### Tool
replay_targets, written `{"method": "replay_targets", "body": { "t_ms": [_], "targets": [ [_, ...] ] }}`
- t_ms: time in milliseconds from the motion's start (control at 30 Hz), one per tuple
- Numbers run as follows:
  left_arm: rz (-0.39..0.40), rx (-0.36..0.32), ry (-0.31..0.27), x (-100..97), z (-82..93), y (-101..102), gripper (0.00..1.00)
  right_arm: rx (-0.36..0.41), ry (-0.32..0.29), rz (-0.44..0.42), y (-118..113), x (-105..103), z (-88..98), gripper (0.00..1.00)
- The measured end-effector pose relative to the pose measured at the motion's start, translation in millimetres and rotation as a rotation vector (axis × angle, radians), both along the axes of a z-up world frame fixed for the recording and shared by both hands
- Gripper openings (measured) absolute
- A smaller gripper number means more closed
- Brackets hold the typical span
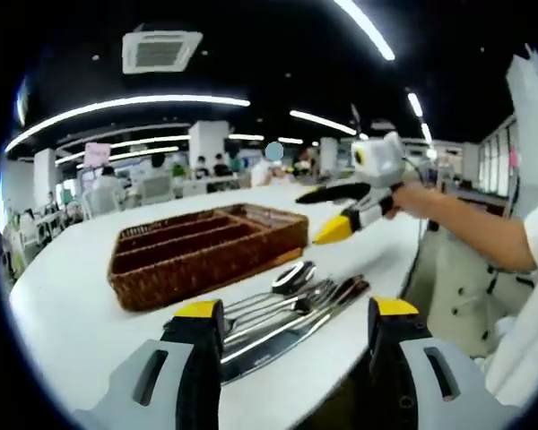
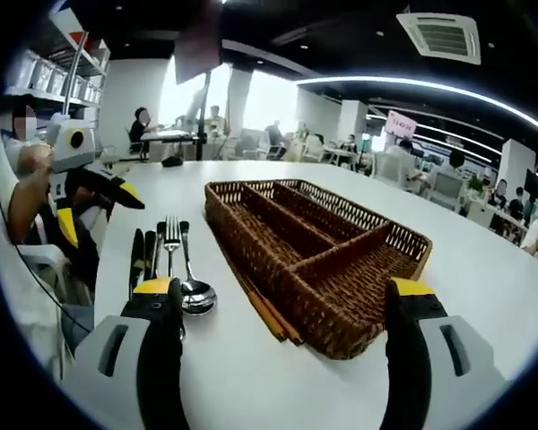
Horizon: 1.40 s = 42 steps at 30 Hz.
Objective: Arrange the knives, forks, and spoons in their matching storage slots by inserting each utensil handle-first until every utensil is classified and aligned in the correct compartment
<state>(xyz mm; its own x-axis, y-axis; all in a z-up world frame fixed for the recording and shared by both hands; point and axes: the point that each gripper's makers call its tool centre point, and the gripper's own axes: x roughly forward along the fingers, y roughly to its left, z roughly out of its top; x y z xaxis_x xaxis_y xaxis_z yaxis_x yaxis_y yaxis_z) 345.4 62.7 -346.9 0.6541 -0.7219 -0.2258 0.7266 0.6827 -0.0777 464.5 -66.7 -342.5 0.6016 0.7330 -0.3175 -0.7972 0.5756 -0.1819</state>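
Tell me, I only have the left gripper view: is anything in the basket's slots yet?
Observer: No. The right gripper view looks down into the wicker basket, and every compartment is empty.
Operator: Is the right gripper holding anything?
Observer: No. The right gripper is open, with nothing between its jaws.
Operator: How close is it to the cutlery?
Observer: The spoon lies on the table with its bowl right beside one jaw tip.

Cutlery ends: the bundle of steel knives, forks and spoons runs behind the left gripper's yellow-tipped jaw.
Tray floor: the brown wicker tray's near wall hides it.
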Motion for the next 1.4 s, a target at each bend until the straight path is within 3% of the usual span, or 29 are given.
{"method": "replay_targets", "body": {
  "t_ms": [67, 100, 167, 400, 633, 867, 933, 1000, 1167, 1400],
  "targets": [
    [0.014, 0.037, -0.006, 5.1, -3.4, 3.6, 0.64, 0.011, -0.001, -0.004, -0.7, -4.5, -1.1, 0.97],
    [0.019, 0.088, -0.034, 8.6, -5.6, 8.4, 0.64, 0.013, 0.0, -0.005, -1.1, -6.6, -2.0, 0.97],
    [0.017, 0.105, -0.043, 9.7, -6.6, 8.6, 0.62, 0.01, -0.003, 0.0, -0.9, -8.9, -3.0, 0.97],
    [-0.021, 0.066, -0.014, 15.3, -10.0, 3.9, 0.61, -0.031, -0.002, -0.016, -4.2, -17.1, -13.3, 0.98],
    [-0.021, 0.082, -0.005, 18.9, -15.1, 10.3, 0.6, -0.009, 0.005, -0.041, -1.2, -31.5, -10.7, 0.97],
    [-0.032, 0.082, 0.005, 30.5, -15.2, 13.3, 0.59, 0.068, 0.014, -0.065, -2.2, -42.8, -7.6, 0.96],
    [-0.037, 0.084, 0.002, 32.1, -14.2, 12.5, 0.57, 0.059, 0.017, -0.068, -3.3, -44.9, -12.6, 0.96],
    [-0.035, 0.079, -0.039, 35.4, -9.2, 12.3, 0.52, 0.031, 0.011, -0.067, -7.0, -44.9, -17.4, 0.96],
    [-0.05, 0.055, -0.008, 37.8, -12.5, 10.1, 0.49, 0.026, 0.027, -0.079, -14.3, -46.6, -23.9, 0.96],
    [-0.09, 0.125, 0.0, 48.7, -16.0, 8.7, 0.47, 0.027, 0.003, -0.077, -14.6, -56.1, -20.9, 0.96]
  ]
}}
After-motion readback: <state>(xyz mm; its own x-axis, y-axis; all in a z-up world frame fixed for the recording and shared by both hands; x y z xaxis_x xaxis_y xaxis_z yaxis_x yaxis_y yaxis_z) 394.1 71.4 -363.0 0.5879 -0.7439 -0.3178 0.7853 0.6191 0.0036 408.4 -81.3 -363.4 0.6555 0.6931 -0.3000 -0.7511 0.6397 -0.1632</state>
